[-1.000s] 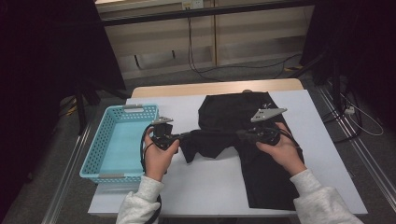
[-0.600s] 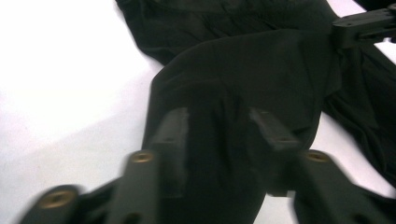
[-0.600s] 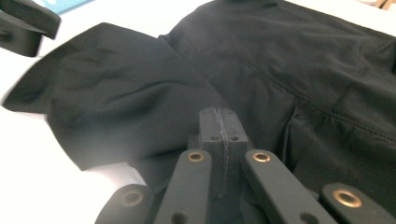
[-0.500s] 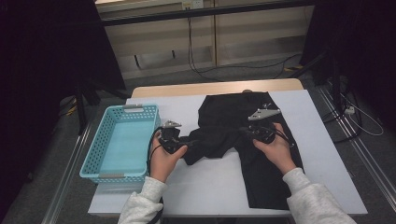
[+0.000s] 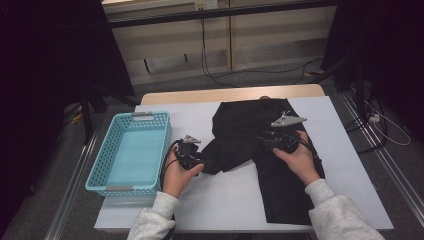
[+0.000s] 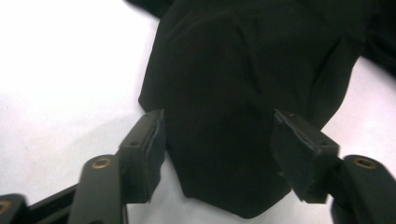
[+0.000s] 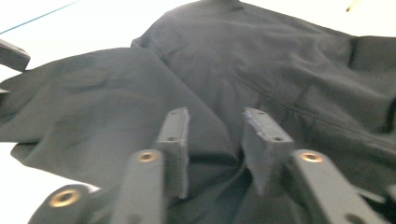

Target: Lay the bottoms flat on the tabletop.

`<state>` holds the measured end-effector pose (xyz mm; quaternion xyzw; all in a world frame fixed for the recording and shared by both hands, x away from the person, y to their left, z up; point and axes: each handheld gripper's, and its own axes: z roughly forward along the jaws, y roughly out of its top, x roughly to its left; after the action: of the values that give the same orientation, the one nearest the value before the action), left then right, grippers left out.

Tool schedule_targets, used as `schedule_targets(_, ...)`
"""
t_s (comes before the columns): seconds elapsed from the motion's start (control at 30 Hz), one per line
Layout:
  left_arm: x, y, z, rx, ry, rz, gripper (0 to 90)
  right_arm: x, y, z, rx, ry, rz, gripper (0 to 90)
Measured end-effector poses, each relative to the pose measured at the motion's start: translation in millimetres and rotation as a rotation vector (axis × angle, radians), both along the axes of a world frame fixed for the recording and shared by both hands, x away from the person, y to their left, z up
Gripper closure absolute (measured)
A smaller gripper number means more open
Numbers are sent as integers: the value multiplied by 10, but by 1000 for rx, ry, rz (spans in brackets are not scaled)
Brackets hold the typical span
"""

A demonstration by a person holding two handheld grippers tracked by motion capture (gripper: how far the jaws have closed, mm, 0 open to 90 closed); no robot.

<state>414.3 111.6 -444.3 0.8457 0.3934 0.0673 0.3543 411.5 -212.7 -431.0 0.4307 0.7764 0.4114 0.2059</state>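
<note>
High view: black garment (image 5: 260,145) lies on the worktop (image 5: 230,200), folded flap pointing left. Left gripper (image 5: 192,159) fingers have just opened, straddling the flap tip; right gripper (image 5: 272,139) fingers have parted over mid-cloth.

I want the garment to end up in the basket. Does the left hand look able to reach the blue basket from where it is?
Probably yes: the blue basket sits just beside the left gripper, with bare table between them and nothing in the way.
</note>
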Motion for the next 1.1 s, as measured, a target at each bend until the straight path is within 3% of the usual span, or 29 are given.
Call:
schedule_targets(0.17,2,-13,-37,32,3,-6,458,-123,87,79,15,-17,69,440)
schedule_targets(0.3,-12,-33,-35,22,25,1,658,-183,172,61,30,-10,113,380)
schedule_targets(0.5,-9,-50,-27,-41,117,4,878,-262,340,-19,2,30,188,384)
schedule_targets(0.6,-20,-18,77,-116,79,35,885,-323,440,-45,-6,39,243,436)
schedule_targets(0.77,-26,55,209,-186,29,58,886,-412,670,-76,-15,38,346,542)
schedule_targets(0.87,-22,91,239,-202,0,80,887,-424,840,-131,-49,48,380,563)
schedule_targets(0.97,-21,146,266,-214,-31,109,887,-381,928,-190,-85,48,378,550)
schedule_targets(1.03,-17,168,269,-218,-31,116,887,-338,957,-232,-78,60,371,553)
schedule_targets(1.1,-12,179,259,-217,-28,121,887,-308,982,-293,-95,89,389,620)
